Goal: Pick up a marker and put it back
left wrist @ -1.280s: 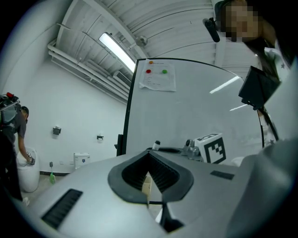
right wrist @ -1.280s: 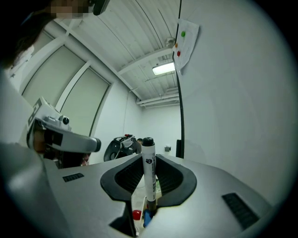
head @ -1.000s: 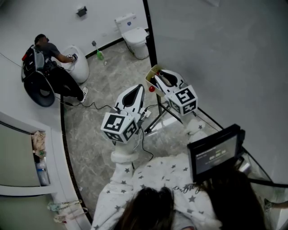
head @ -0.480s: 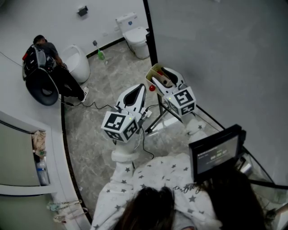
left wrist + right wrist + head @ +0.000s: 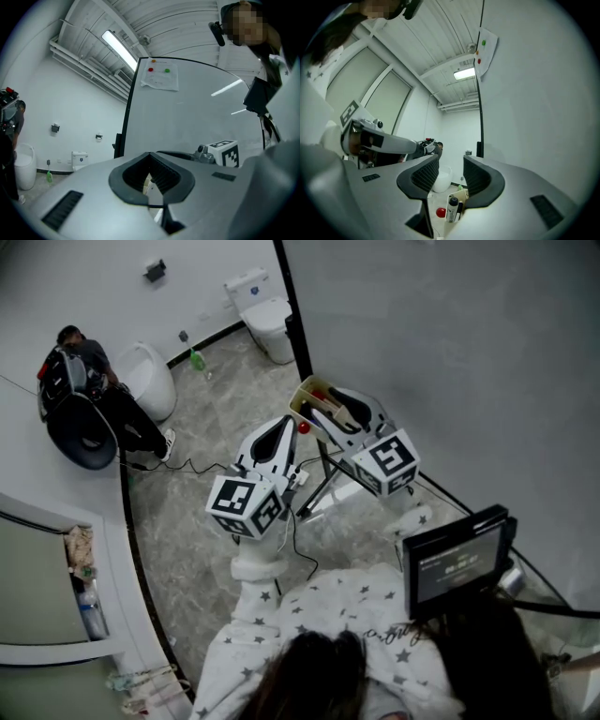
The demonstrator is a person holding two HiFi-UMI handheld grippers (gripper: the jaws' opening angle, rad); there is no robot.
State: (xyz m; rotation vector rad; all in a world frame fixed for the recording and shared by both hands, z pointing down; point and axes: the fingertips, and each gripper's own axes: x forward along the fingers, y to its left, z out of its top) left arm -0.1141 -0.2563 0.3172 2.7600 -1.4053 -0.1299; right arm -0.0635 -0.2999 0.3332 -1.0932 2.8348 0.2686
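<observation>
A beige marker holder (image 5: 302, 397) hangs at the whiteboard's (image 5: 422, 334) left edge, with a red round magnet (image 5: 303, 427) beside it. In the right gripper view a black-capped white marker (image 5: 452, 208) stands in the holder (image 5: 462, 194), next to the red magnet (image 5: 441, 212). My right gripper (image 5: 325, 412) hovers just over the holder; its jaws stand wide and are closing slightly. In its own view the right gripper (image 5: 451, 176) has nothing between the pads, and the marker lies beyond the tips. My left gripper (image 5: 279, 427) hangs to the left, away from the holder. In its own view the left gripper (image 5: 151, 168) is shut and empty.
The whiteboard stands on black legs (image 5: 319, 491) over a marble floor with a cable (image 5: 197, 463). A dark screen (image 5: 459, 559) sits at my right. Far left, a person (image 5: 89, 381) crouches by a white bin; a toilet (image 5: 262, 315) is at the back.
The right gripper's jaws have spread apart over the holder, and it has drawn back a little toward me. The left gripper has barely moved.
</observation>
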